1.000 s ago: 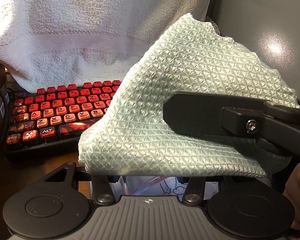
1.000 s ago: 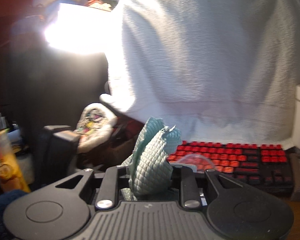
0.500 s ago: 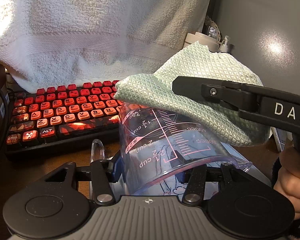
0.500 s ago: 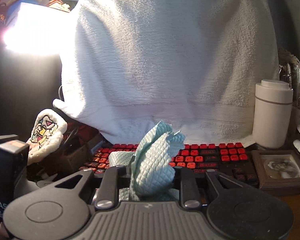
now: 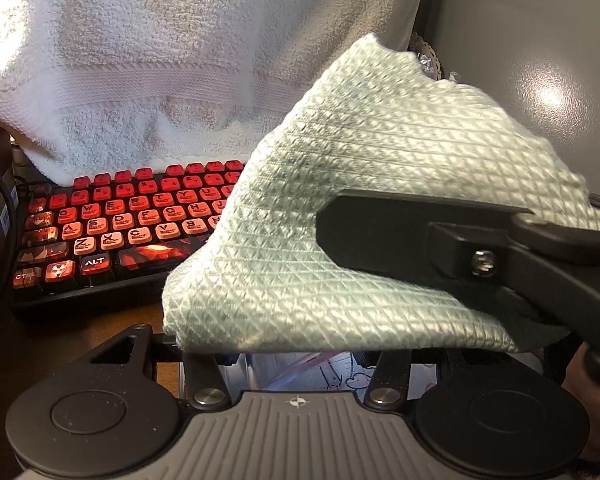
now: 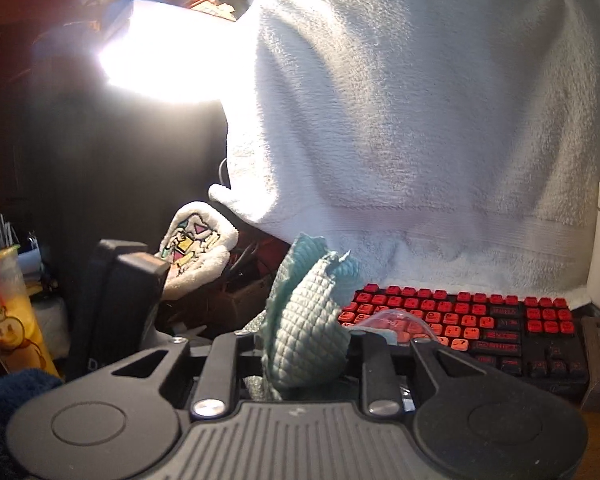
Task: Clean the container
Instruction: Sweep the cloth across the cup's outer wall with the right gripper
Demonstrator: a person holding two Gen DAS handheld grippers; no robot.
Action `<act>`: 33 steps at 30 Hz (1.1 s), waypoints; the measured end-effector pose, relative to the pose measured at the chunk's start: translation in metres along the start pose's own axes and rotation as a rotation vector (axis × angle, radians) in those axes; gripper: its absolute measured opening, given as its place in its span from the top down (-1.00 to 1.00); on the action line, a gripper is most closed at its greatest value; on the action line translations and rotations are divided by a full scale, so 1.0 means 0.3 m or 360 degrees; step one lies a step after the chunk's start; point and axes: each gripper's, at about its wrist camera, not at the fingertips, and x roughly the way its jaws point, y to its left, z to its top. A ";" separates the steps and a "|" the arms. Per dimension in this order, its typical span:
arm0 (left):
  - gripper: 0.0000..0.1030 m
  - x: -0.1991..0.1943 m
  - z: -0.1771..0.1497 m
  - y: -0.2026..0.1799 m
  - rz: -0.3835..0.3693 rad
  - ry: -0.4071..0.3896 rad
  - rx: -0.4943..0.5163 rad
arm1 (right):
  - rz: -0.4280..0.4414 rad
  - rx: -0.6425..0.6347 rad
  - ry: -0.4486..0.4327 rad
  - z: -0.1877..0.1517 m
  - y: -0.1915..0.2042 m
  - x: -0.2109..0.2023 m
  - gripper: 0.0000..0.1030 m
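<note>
Right claw (image 6: 304, 356) nipped tight on one pale-green cloth (image 5: 380, 208), draping it over clear container (image 5: 300, 372), prob. to wipe rim. Container sits betw. left claw (image 5: 300, 364) jaws, part-open, seemingly steadying it; contact hidden by cloth, grip can't be confirmed. Count: 2 claws, 1 cloth, 1 container, 1 red-key keyboard (image 5: 128, 220) on surface, 1 white towel (image 5: 160, 60) behind.

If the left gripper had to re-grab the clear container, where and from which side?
Probably by its wall near the base, from below, between the left gripper fingers. Only a clear sliver of the container shows there. The green cloth, pinched in the right gripper, drapes over the rest, so the rim cannot be seen.
</note>
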 end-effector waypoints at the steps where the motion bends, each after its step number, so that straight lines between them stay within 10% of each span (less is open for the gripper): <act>1: 0.06 0.002 0.001 -0.001 0.0001 0.0000 0.0002 | -0.0022 -0.0010 -0.0002 0.000 0.003 0.001 0.58; 16: 0.06 0.003 -0.001 -0.005 -0.0001 0.0000 -0.0001 | -0.0322 0.0071 0.0036 0.034 -0.102 0.077 0.58; 33: 0.05 0.002 -0.002 -0.015 0.0001 0.0002 0.0020 | -0.0094 -0.0183 0.0205 0.093 -0.153 0.182 0.55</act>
